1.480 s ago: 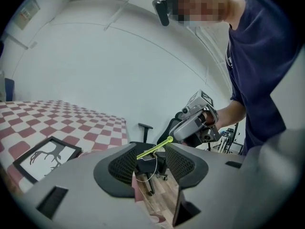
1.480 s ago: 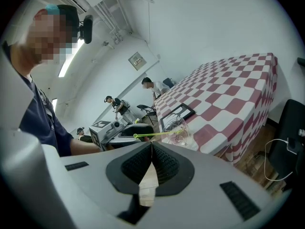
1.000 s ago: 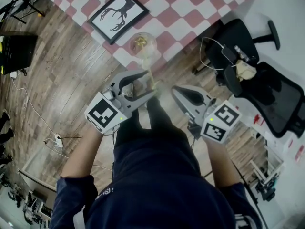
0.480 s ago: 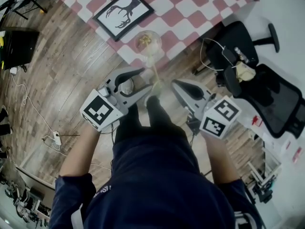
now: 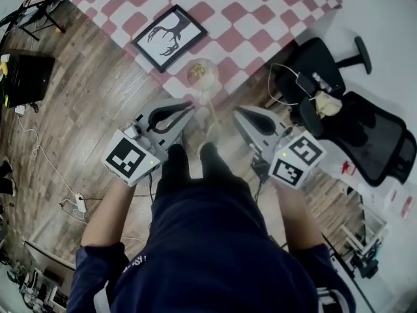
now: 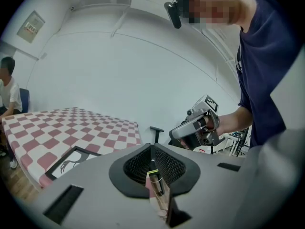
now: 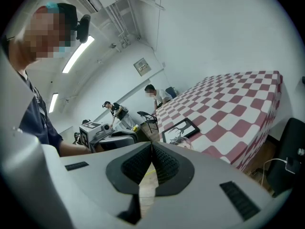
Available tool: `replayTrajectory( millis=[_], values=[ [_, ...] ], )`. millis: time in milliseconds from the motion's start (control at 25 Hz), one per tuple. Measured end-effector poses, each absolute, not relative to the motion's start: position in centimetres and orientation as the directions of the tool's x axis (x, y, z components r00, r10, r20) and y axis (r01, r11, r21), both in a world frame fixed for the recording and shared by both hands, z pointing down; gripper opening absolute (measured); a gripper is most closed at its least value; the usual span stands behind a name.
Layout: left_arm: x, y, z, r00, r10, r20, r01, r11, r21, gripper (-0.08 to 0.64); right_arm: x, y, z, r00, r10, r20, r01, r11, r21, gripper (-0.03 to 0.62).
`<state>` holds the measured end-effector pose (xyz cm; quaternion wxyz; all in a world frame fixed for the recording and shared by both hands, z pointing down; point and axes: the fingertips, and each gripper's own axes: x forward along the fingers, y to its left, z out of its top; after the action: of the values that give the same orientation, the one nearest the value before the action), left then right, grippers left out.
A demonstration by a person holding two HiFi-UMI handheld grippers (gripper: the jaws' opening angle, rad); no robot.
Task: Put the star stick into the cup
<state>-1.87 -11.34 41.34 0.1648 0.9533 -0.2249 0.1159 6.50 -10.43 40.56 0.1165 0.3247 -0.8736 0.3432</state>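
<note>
A clear glass cup (image 5: 201, 74) stands at the near edge of the checked table (image 5: 260, 18), with a golden shape showing inside it. The thin pale star stick (image 5: 210, 117) slants from the cup's rim toward me. My left gripper (image 5: 193, 109) reaches it from the left. Its jaws are closing, and in the left gripper view the stick (image 6: 156, 178) shows nipped between them. My right gripper (image 5: 238, 114) hovers just right of the stick, shut and empty. The right gripper view has the cup (image 7: 184, 140) low, beside the frame.
A black-framed antler picture (image 5: 168, 36) lies on the table behind the cup. A black office chair (image 5: 365, 135) and cables stand at the right. Wooden floor (image 5: 85, 90) with a power strip lies at the left. Other people (image 7: 153, 95) are across the room.
The left gripper's jaws, wide apart around the stick a second ago, have come together on it. Both grippers have shifted slightly toward the table.
</note>
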Motion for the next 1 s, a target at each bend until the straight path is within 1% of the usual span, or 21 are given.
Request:
replayTrajectory(
  millis=[360, 1000],
  values=[
    [-3.2, -12.4, 37.5, 0.866, -0.417, 0.277, -0.481, -0.845, 0.233, 0.032, 5.4, -12.2, 36.9, -0.753, -0.534, 0.386, -0.658, 0.590, -0.468, 0.015],
    [-4.6, -14.2, 31.9, 0.857, -0.466, 0.220, -0.509, -0.833, 0.217, 0.031, 4.1, -13.8, 31.8, -0.739, -0.594, 0.318, -0.673, 0.634, -0.381, 0.015]
  ],
)
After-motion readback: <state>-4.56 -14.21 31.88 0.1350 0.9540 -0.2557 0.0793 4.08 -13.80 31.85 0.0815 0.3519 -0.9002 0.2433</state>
